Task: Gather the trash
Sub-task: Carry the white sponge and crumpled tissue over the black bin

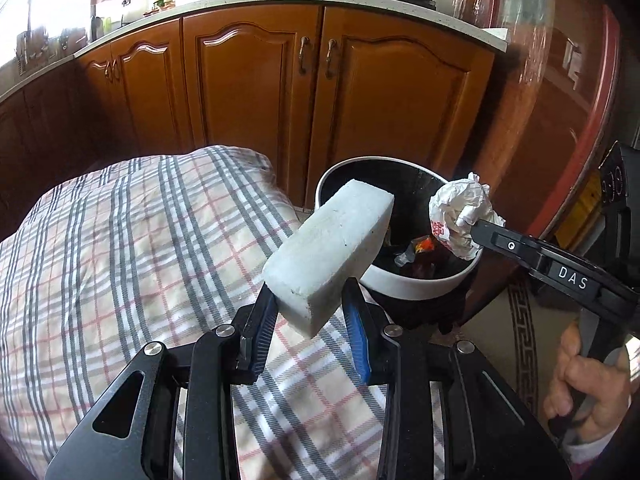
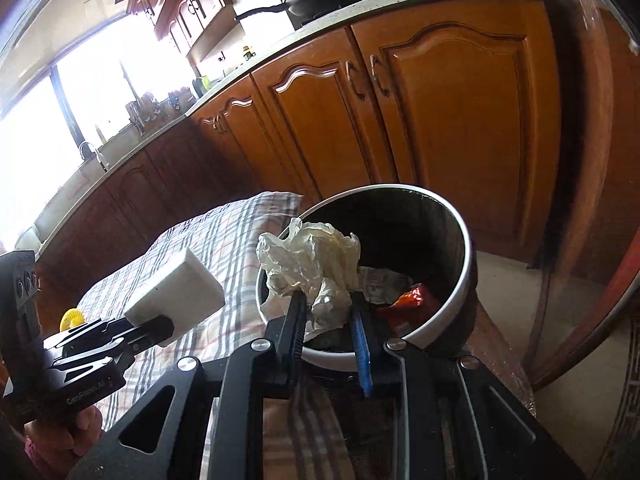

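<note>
1. Left wrist view: we hold the white foam block [image 1: 332, 256] in the left gripper [image 1: 310, 312]. Jaws are clamped on its lower end, so the rest sticks up and forward, tilted toward the trash bin [image 1: 416, 280].
2. Same view: the block hangs over the plaid tablecloth [image 1: 120, 248], just beside the bin's near rim and not yet over the opening; we judge it is waiting its turn to drop.
3. Same view: the right gripper [image 1: 474, 226] reaches in from the right, pinching the crumpled paper [image 1: 460, 212] above the bin's right rim.
4. Right wrist view: right gripper [image 2: 326, 304] jaws are closed on the crumpled paper [image 2: 308, 260], held over the open trash bin [image 2: 452, 304], likely so that it falls inside when released.
5. Same view: wrappers [image 2: 412, 300] already lie in the bin, so collection is partway done.
6. Same view: the left gripper [image 2: 150, 330] carries the foam block [image 2: 176, 296] over the tablecloth [image 2: 232, 232], left of the bin. A small yellow item [image 2: 72, 318] sits behind it; we cannot tell what it is.
</note>
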`<action>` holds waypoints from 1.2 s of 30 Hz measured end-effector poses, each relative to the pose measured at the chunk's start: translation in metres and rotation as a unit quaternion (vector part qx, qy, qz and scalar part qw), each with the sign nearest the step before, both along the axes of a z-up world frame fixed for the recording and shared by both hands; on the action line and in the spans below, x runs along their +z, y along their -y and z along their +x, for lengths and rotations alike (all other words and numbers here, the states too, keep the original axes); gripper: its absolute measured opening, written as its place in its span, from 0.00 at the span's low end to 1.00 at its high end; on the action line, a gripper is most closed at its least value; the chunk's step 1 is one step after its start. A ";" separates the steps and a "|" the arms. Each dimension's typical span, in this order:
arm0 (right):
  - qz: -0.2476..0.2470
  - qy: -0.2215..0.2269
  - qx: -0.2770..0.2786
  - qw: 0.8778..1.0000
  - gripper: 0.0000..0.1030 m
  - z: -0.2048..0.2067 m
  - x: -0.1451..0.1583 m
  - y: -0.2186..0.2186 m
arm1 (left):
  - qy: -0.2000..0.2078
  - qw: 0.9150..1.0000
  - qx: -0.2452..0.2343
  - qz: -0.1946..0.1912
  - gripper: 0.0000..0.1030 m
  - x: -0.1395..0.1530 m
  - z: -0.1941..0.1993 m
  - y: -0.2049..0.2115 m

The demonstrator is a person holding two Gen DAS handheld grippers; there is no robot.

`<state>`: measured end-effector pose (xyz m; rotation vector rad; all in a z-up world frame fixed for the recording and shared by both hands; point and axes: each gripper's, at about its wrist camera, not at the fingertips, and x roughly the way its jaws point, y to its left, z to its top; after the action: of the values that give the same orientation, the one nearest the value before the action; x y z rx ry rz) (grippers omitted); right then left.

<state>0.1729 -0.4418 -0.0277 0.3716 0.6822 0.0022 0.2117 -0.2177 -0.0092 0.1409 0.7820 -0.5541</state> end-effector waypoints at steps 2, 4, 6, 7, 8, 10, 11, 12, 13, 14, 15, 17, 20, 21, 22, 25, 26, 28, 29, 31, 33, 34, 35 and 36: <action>-0.001 -0.001 -0.004 1.000 0.22 0.001 0.000 0.004 | 0.000 1.000 -0.004 0.001 0.30 0.001 0.001 0.005; -0.001 -0.003 -0.007 1.000 0.22 0.002 0.000 0.007 | 0.000 1.000 -0.007 0.002 0.30 0.001 0.002 0.009; 0.000 -0.003 -0.010 1.000 0.22 0.001 -0.001 0.010 | 0.000 1.000 -0.010 0.003 0.30 0.001 0.004 0.014; 0.000 -0.003 -0.011 1.000 0.22 0.000 0.000 0.010 | 0.000 1.000 -0.011 0.003 0.30 0.002 0.004 0.015; 0.000 -0.004 -0.012 1.000 0.22 0.000 -0.001 0.011 | 0.000 1.000 -0.012 0.004 0.30 0.002 0.004 0.018; -0.001 -0.005 -0.015 1.000 0.22 0.000 -0.001 0.013 | 0.000 1.000 -0.014 0.005 0.30 0.002 0.005 0.022; -0.001 -0.006 -0.016 1.000 0.22 0.000 -0.002 0.014 | 0.000 1.000 -0.015 0.006 0.30 0.002 0.006 0.024; -0.001 -0.006 -0.017 1.000 0.22 0.000 -0.002 0.016 | 0.000 1.000 -0.016 0.007 0.30 0.002 0.006 0.025; -0.001 -0.007 -0.018 1.000 0.22 0.001 -0.002 0.017 | 0.000 1.000 -0.017 0.008 0.30 0.002 0.007 0.027; -0.001 -0.007 -0.018 1.000 0.22 0.002 -0.002 0.019 | 0.001 1.000 -0.018 0.009 0.30 0.002 0.007 0.028; 0.000 -0.008 -0.019 1.000 0.22 0.001 -0.003 0.021 | 0.000 1.000 -0.018 0.010 0.30 0.001 0.008 0.030; 0.000 -0.009 -0.021 1.000 0.22 0.002 -0.004 0.024 | -0.001 1.000 -0.019 0.012 0.30 0.001 0.009 0.033; 0.000 -0.009 -0.023 1.000 0.22 0.002 -0.005 0.026 | -0.001 1.000 -0.021 0.014 0.30 0.000 0.012 0.038; 0.000 -0.010 -0.024 1.000 0.22 0.002 -0.005 0.027 | -0.001 1.000 -0.022 0.015 0.30 0.000 0.012 0.040; 0.000 -0.010 -0.024 1.000 0.22 0.002 -0.005 0.028 | -0.001 1.000 -0.022 0.015 0.30 0.000 0.012 0.041; -0.001 -0.011 -0.026 1.000 0.22 0.004 -0.005 0.031 | 0.000 1.000 -0.025 0.018 0.30 0.001 0.014 0.046; -0.001 -0.011 -0.027 1.000 0.22 0.004 -0.005 0.031 | 0.000 0.999 -0.026 0.018 0.30 0.001 0.014 0.047; 0.000 -0.012 -0.028 1.000 0.22 0.006 -0.005 0.034 | 0.001 0.999 -0.028 0.019 0.30 0.002 0.015 0.050; -0.001 -0.012 -0.029 1.000 0.22 0.006 -0.004 0.034 | 0.001 0.999 -0.028 0.019 0.30 0.002 0.016 0.052; -0.001 -0.013 -0.029 1.000 0.22 0.007 -0.004 0.035 | 0.001 0.999 -0.030 0.020 0.30 0.003 0.018 0.054; -0.002 -0.014 -0.029 0.999 0.22 0.009 -0.003 0.036 | 0.001 0.999 -0.031 0.022 0.30 0.003 0.020 0.057; -0.002 -0.015 -0.029 0.999 0.22 0.010 -0.003 0.037 | 0.001 0.999 -0.032 0.023 0.30 0.003 0.022 0.058; -0.003 -0.015 -0.029 0.999 0.22 0.011 -0.003 0.037 | 0.001 0.999 -0.033 0.024 0.30 0.003 0.022 0.059; -0.003 -0.016 -0.030 0.999 0.22 0.012 -0.004 0.038 | 0.002 0.999 -0.034 0.026 0.30 0.004 0.023 0.061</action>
<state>0.1853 -0.4795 -0.0314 0.3865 0.7022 -0.0619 0.2349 -0.2788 -0.0055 0.2163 0.7900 -0.5974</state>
